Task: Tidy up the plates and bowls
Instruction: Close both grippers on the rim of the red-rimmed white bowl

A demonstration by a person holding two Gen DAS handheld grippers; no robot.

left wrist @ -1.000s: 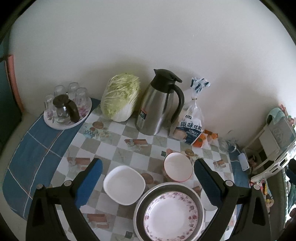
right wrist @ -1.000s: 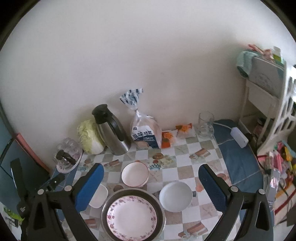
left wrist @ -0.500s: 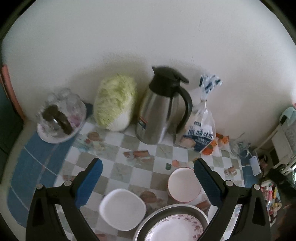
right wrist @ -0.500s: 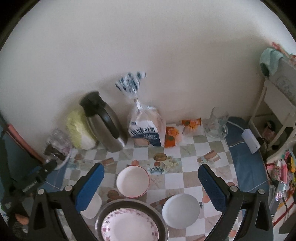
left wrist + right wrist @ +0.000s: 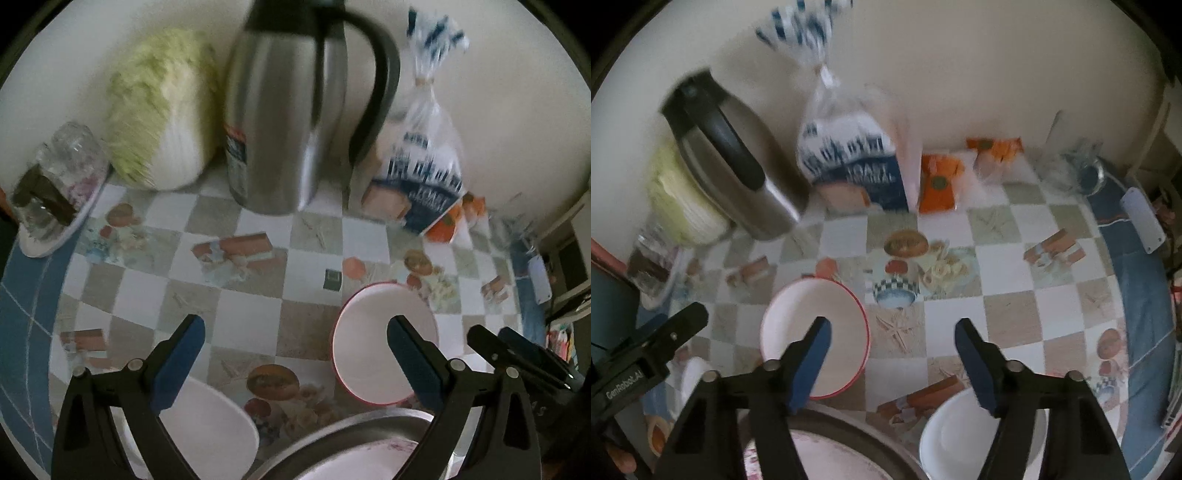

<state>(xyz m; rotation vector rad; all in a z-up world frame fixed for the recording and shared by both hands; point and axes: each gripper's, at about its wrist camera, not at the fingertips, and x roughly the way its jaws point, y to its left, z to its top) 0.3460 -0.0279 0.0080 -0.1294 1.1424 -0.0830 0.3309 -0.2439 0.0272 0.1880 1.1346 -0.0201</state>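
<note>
Red-rimmed bowl beside metal basin, checkered tablecloth bare between — right gripper closing, empty.

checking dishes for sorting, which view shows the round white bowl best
The right wrist view. The round white bowl sits near the bottom edge there, rim and hollow visible, partly behind the right tongs' arm. The left wrist view shows none of it, only the square dish and red-rimmed bowl.
</note>
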